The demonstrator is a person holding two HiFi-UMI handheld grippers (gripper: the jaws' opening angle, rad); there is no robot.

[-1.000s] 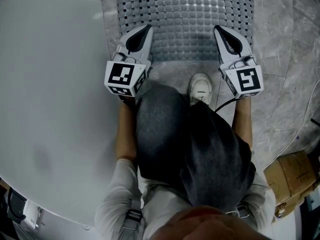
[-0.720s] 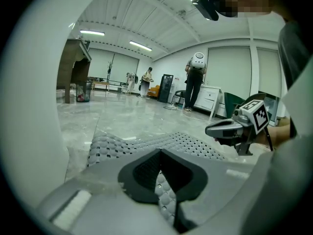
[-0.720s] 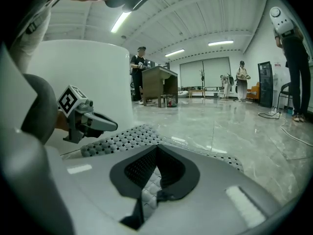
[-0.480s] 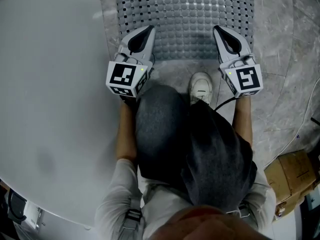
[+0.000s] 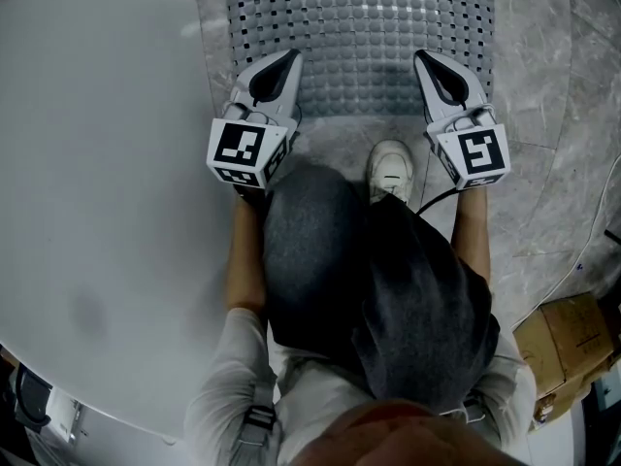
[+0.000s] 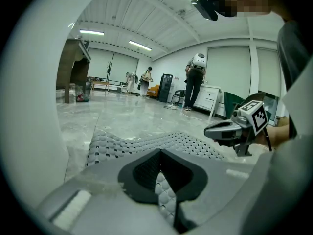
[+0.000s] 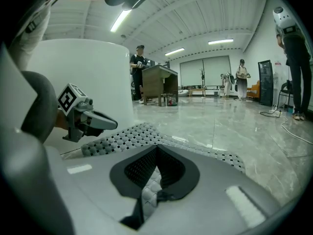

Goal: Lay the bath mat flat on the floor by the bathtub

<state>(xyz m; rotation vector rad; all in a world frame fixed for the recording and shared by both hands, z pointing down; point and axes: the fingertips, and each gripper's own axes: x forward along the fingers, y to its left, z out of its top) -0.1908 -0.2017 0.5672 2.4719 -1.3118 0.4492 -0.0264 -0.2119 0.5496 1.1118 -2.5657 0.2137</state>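
The grey bath mat (image 5: 361, 29), studded and perforated, stretches away from me on the marble floor beside the white bathtub (image 5: 97, 163). My left gripper (image 5: 284, 63) is shut on its near left corner and my right gripper (image 5: 425, 60) is shut on its near right corner. In the left gripper view a strip of the mat (image 6: 146, 142) is pinched in the left gripper (image 6: 164, 192). The right gripper view shows the same: the mat (image 7: 128, 134) runs into the right gripper (image 7: 150, 187). The near edge sits slightly raised off the floor.
My white shoe (image 5: 390, 170) stands just behind the mat's near edge. A cardboard box (image 5: 571, 346) and a thin cable (image 5: 582, 250) lie at the right. Far across the hall, people (image 6: 195, 80) and a desk (image 7: 159, 84) stand.
The left gripper has crept slightly to the right; otherwise both grippers and the mat stay as they were.
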